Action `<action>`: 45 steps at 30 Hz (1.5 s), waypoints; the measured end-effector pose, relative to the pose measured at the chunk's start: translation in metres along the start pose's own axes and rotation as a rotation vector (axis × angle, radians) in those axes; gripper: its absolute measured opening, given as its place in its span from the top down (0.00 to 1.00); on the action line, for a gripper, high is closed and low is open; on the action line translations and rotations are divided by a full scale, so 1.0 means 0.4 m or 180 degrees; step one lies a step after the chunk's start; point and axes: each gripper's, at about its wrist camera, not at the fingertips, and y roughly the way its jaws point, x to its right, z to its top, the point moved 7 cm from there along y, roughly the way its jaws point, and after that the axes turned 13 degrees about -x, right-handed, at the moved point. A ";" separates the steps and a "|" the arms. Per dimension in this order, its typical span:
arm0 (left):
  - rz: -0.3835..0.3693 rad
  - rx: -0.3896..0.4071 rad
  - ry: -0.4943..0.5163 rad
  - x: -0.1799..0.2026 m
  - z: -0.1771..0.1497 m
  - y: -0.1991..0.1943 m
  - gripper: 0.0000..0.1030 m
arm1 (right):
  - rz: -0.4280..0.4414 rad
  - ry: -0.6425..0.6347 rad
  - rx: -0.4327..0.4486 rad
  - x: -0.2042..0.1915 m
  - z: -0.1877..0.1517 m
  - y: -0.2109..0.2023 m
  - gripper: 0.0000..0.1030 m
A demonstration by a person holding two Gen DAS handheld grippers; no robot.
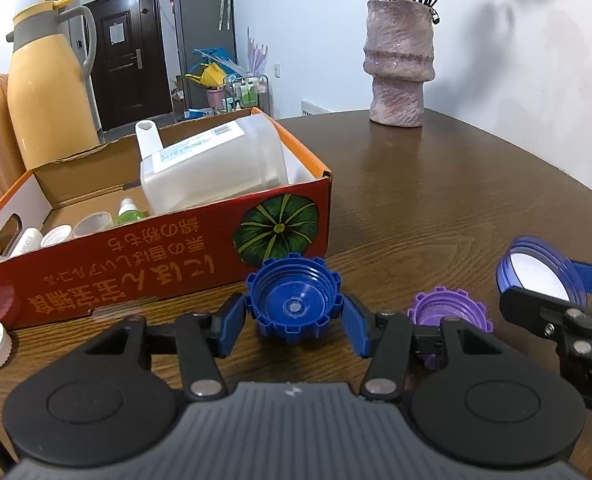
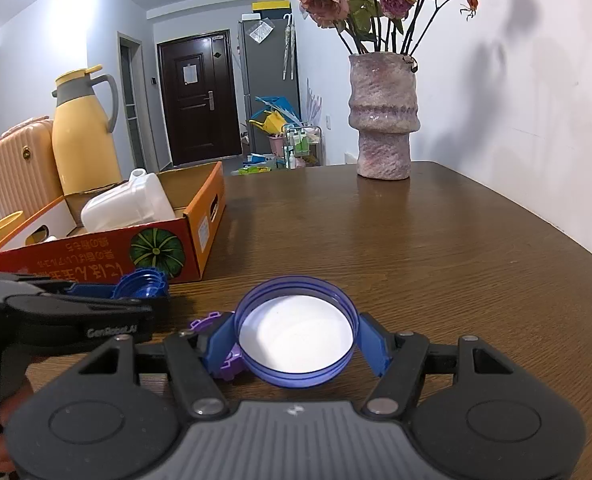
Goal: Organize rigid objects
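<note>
Both views ride low over the tabletop (image 1: 435,200), facing the far wall. The left view sits close beside the cardboard box (image 1: 156,268); the right view sits farther right. Both share the vase (image 2: 383,120) (and the box).

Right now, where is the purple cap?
The purple cap sits on the table, between the left gripper's blue cap and the right gripper.

Left gripper (image 1: 294,320): black linkage arms, blue finger pads (image 1: 230,326), silver rivets, ribbed grey housing.
Right gripper (image 2: 296,340): same build.
</note>
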 end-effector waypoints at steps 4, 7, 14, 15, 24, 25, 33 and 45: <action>0.0012 0.0035 0.0017 -0.002 -0.007 -0.019 0.48 | -0.0002 -0.0001 0.0016 -0.006 0.000 -0.005 0.37; 0.0010 0.0069 0.0005 -0.005 -0.010 -0.035 0.48 | 0.0003 -0.0017 0.0033 -0.016 -0.002 -0.010 0.37; 0.0025 0.0136 -0.0046 -0.028 -0.022 -0.071 0.48 | -0.0001 -0.0042 0.0066 -0.037 -0.002 -0.024 0.37; 0.0030 0.0146 -0.0051 -0.032 -0.025 -0.078 0.48 | -0.0001 -0.0046 0.0070 -0.039 -0.002 -0.027 0.37; 0.0078 0.0257 -0.0125 -0.077 -0.041 -0.133 0.48 | 0.0011 -0.0121 0.0114 -0.084 -0.001 -0.056 0.37; 0.0083 0.0270 -0.0139 -0.085 -0.043 -0.140 0.48 | 0.0015 -0.0135 0.0121 -0.091 0.001 -0.060 0.37; 0.0129 0.0369 -0.0251 -0.148 -0.057 -0.192 0.48 | 0.0044 -0.0235 0.0170 -0.146 0.012 -0.086 0.37; 0.0243 0.0491 -0.0496 -0.271 -0.074 -0.259 0.48 | 0.0140 -0.0420 0.0232 -0.258 0.042 -0.113 0.37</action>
